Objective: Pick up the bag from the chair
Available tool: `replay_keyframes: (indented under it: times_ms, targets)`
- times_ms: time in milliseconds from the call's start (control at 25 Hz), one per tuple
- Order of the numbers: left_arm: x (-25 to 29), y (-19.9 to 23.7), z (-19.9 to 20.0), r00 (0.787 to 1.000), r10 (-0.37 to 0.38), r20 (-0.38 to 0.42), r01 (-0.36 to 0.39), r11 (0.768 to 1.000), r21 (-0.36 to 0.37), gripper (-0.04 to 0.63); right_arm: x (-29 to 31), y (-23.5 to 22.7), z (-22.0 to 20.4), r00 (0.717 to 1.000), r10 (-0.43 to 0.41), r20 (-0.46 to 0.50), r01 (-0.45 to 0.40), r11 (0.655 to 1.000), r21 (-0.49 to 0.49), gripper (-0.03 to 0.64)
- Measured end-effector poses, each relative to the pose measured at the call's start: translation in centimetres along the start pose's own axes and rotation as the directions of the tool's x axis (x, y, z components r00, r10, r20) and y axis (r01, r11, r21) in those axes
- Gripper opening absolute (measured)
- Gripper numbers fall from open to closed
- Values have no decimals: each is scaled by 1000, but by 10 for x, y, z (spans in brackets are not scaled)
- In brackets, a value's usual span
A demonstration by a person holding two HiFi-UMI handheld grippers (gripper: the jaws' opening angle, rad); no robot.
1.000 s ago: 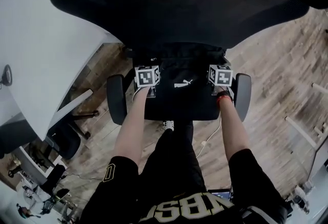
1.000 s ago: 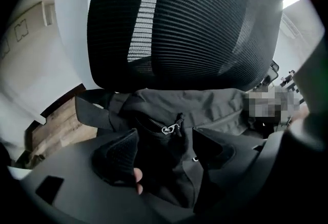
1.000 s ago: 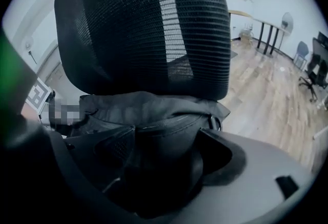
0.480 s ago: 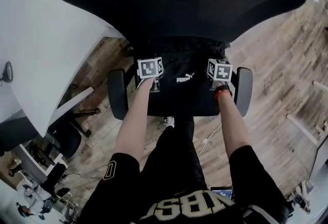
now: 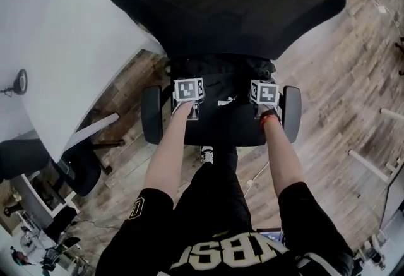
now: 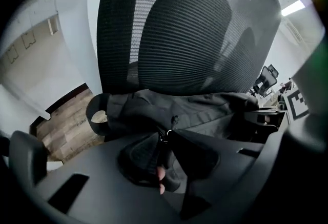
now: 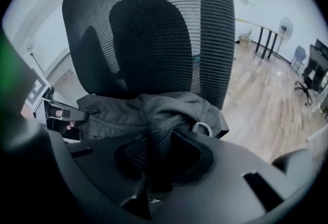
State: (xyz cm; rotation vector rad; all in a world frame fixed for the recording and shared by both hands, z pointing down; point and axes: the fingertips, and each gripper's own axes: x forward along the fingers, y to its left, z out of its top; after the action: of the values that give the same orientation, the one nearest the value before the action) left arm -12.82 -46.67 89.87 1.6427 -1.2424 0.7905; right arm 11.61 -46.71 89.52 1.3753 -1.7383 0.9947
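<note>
Black fabric of the bag is pinched at both ends.

Left gripper: the jaws have just been closing and stand nearly together, clamped on a fold of the bag beside a zipper.

Right gripper: the jaws have just been closing likewise and are clamped on a bunched zipper seam.

Bag location: on the chair seat, against the backrest, between the armrests.

Status, as judged: the grasp is complete on both sides. Lifting the bag clear of the seat remains.

Head view: shows the grippers at the bag's left and right ends and a white logo between them. The jaws are not visible here because the marker cubes cover them.

Gripper views: show each pinched fold directly. Only the right gripper view shows a metal ring on the bag.
</note>
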Motion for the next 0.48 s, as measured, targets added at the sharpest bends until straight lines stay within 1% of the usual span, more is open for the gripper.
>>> replay_keyframes:
  times_ms: [80, 120, 240, 360, 480]
  targets:
    - [-13, 0, 10, 999, 13, 34, -13, 1000, 16, 86, -10, 2, 2, 1000, 2, 6, -2, 1000, 0, 71]
    - [-19, -2, 11, 999, 11, 39, -12, 1000, 15, 86, -17, 4, 5, 1000, 1, 10, -1, 1000, 0, 71]
    - [-41, -12, 9, 999, -15, 39, 16, 1000, -21, 84, -41, 9, 11, 1000, -5, 26, 5, 1000, 7, 71]
    - [-68, -14, 20, 993, -4, 117, 7, 1000, -28, 83, -66, 14, 16, 999, -4, 52, 3, 1000, 13, 71]
    - [-97, -23, 28, 987, -3, 162, 6, 1000, -16, 83, -95, 20, 27, 996, -8, 94, 6, 1000, 12, 71]
